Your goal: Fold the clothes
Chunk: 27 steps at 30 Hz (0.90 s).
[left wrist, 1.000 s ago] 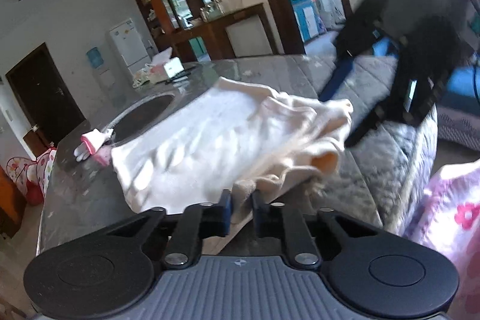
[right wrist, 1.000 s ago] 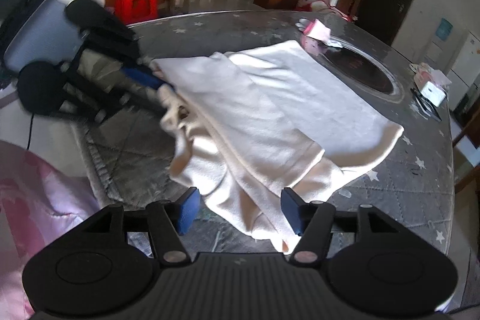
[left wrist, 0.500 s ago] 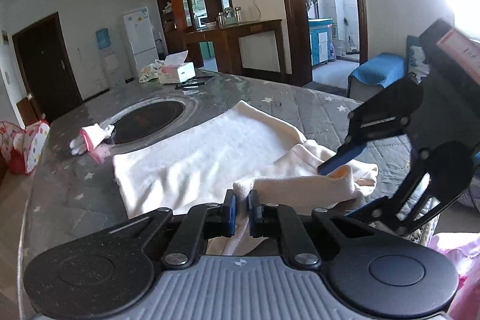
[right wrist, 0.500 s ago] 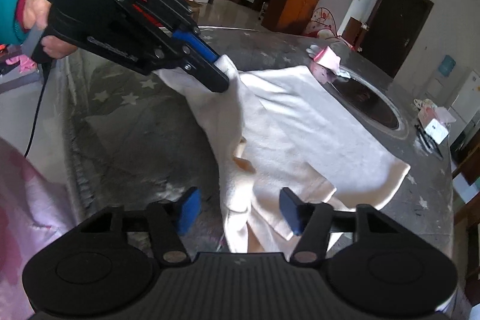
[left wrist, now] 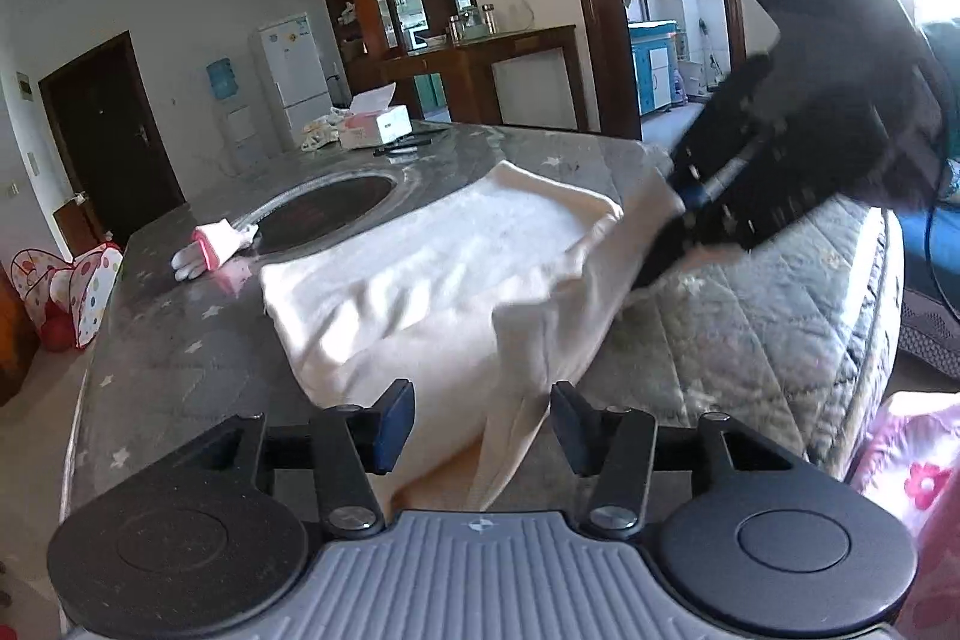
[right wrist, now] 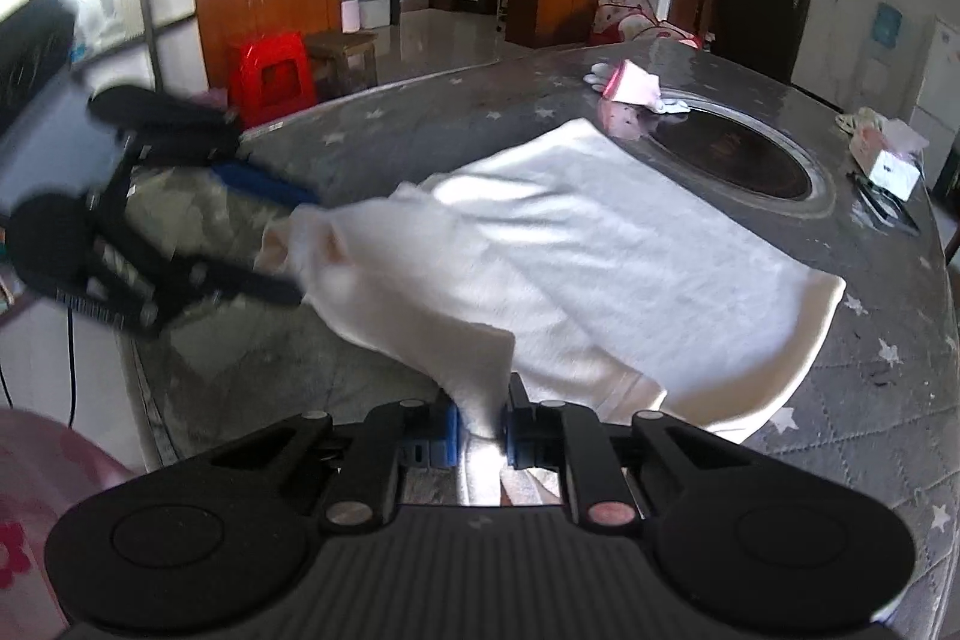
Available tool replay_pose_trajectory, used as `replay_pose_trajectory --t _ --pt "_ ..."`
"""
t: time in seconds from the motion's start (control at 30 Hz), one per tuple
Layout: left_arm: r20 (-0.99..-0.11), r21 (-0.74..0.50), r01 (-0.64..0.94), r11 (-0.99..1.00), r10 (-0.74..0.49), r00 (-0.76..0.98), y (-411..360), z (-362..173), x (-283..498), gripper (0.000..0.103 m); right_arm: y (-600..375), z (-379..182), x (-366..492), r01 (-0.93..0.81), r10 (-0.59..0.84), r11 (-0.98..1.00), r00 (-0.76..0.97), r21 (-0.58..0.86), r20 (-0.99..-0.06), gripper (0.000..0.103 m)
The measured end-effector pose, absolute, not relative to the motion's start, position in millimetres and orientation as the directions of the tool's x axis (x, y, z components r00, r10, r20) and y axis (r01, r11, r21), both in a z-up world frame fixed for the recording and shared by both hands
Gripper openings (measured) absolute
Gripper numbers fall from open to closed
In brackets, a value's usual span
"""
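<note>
- Because the left gripper (left wrist: 482, 421) is opening, with the cream garment (right wrist: 600, 244) hanging loose between its spread fingers, that side of the cloth could, I judge, slump off the table's edge and undo the fold.
- The right gripper (right wrist: 478, 433) is closing, its blue pads pinching a narrow fold of the garment; a thin bite like this may slip if pulled hard.
- The garment lies spread on the quilted table cover (right wrist: 840, 460), its far edge near the dark round inset (right wrist: 738, 160), its near part bunched and lifted.
- Both grippers point down at a slant over the table's near edge, the right one seen from the left at the cloth's corner.
</note>
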State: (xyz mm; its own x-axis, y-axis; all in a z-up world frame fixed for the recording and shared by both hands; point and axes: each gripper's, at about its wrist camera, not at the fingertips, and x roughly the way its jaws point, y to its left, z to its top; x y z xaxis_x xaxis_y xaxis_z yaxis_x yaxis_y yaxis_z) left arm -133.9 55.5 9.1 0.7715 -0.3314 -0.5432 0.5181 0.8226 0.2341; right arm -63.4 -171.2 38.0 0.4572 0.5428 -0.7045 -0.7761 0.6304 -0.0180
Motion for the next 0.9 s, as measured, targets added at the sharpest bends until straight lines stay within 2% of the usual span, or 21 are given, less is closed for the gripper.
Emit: replay_pose_trajectory --t 0.27,0.3,0.43,0.53,0.63,0.8,0.9 --pt "-0.534 0.399 0.494 0.772 -0.242 0.81 44 -13 -134 0.055 -171 53 -52 -0.753 0.544 0.658 0.47 0.007 -0.695 0.012" --pt "-0.532 0.419 0.489 0.765 -0.23 0.815 43 -15 -133 0.054 -170 55 -51 -0.751 0.543 0.66 0.474 0.004 -0.693 0.012" --pt "-0.524 0.419 0.484 0.768 -0.23 0.82 49 -17 -132 0.027 -170 52 -53 -0.749 0.528 0.663 0.488 -0.022 -0.695 0.013" --pt "-0.521 0.383 0.479 0.79 -0.244 0.818 59 -12 -130 0.016 -170 45 -59 -0.752 0.512 0.657 0.495 -0.052 -0.702 0.016" --pt "-0.521 0.347 0.477 0.807 -0.258 0.814 65 -7 -130 0.013 -171 32 -65 -0.761 0.504 0.647 0.478 -0.052 -0.719 0.021" --pt "-0.518 0.335 0.48 0.811 -0.267 0.812 64 -2 -135 0.011 -173 16 -79 -0.772 0.486 0.629 0.48 -0.088 -0.73 0.021" --pt "-0.514 0.323 0.482 0.814 -0.277 0.812 64 4 -141 0.011 -180 19 -86 -0.775 0.498 0.626 0.484 -0.088 -0.72 0.011"
